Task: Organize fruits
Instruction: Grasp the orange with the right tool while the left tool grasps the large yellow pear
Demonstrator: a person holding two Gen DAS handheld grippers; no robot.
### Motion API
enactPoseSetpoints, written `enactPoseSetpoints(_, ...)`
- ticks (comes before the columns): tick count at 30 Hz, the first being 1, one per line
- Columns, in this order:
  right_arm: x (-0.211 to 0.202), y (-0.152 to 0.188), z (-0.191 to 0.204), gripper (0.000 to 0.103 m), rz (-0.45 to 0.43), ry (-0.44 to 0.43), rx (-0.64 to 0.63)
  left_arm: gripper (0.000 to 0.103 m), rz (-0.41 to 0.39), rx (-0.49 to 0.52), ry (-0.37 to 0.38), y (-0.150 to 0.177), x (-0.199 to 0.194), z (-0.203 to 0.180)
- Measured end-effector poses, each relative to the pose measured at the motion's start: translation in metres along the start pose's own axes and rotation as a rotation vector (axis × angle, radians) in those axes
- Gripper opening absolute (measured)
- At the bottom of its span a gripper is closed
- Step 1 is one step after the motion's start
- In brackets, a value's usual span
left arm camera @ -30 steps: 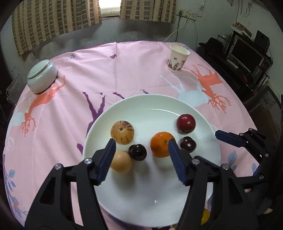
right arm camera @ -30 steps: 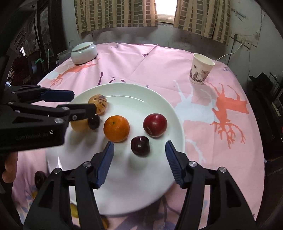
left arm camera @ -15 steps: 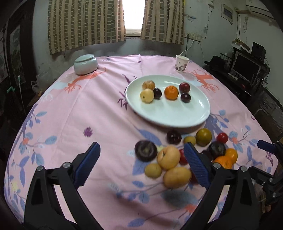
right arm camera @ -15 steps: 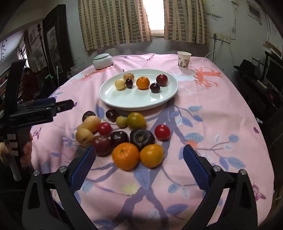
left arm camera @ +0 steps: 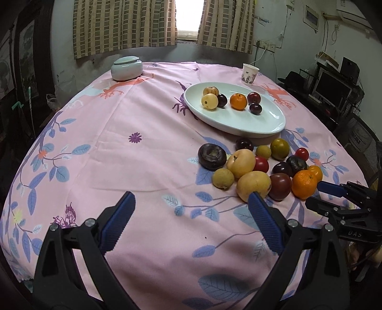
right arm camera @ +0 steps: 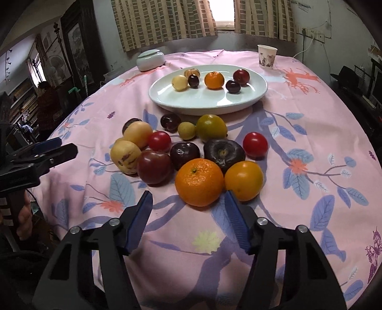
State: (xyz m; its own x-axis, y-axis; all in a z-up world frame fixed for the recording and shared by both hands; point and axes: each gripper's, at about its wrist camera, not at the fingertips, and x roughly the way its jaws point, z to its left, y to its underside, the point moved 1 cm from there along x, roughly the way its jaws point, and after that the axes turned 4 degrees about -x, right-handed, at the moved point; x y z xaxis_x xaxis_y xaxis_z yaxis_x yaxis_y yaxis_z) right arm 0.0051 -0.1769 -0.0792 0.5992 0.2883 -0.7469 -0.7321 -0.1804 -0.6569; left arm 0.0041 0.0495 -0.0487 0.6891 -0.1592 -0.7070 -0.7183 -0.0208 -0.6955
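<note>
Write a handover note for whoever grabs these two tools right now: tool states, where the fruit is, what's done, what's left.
Left tool: open wide, empty, over bare cloth left of the pile.
Right tool: open, empty; its jaws have just been closing, just short of the big orange.
Plate: six fruits placed along its far half.
Loose pile: over a dozen fruits on the tablecloth in front of the plate.
Done: six fruits plated. Left: moving the pile; the big orange is nearest.

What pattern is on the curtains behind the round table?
The curtains carry a brown-and-tan brick-like check in vertical bands, clearest in the right wrist view.
</note>
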Motion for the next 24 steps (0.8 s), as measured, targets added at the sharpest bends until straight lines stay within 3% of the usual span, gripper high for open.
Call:
enactPoseSetpoints(5, 0.016, -0.007, -0.005, 0.047, -0.005, 0.018, 0.002, 0.097, 0.026, 0.021, 0.02, 0.001, 0.007, -0.008)
enactPoseSetpoints(9, 0.021, -0.011, -0.007, 0.046, -0.005, 0.016, 0.005, 0.097, 0.04, 0.061, 0.035, 0.004, 0.012, -0.025)
enactPoseSetpoints(13, 0.01, -0.003, -0.015, 0.046, 0.03, -0.054, 0.064, 0.097, 0.053, 0.097, 0.04, 0.006, 0.02, -0.041)
enactPoseSetpoints(19, -0.005, 0.014, -0.029, 0.046, 0.038, -0.055, 0.115, 0.096, 0.177, 0.126, 0.019, 0.017, 0.059, -0.059)
enactPoseSetpoints(24, -0.007, 0.018, -0.032, 0.046, 0.029, -0.082, 0.126, 0.084, 0.179, 0.106, 0.022, 0.012, 0.073, -0.067)
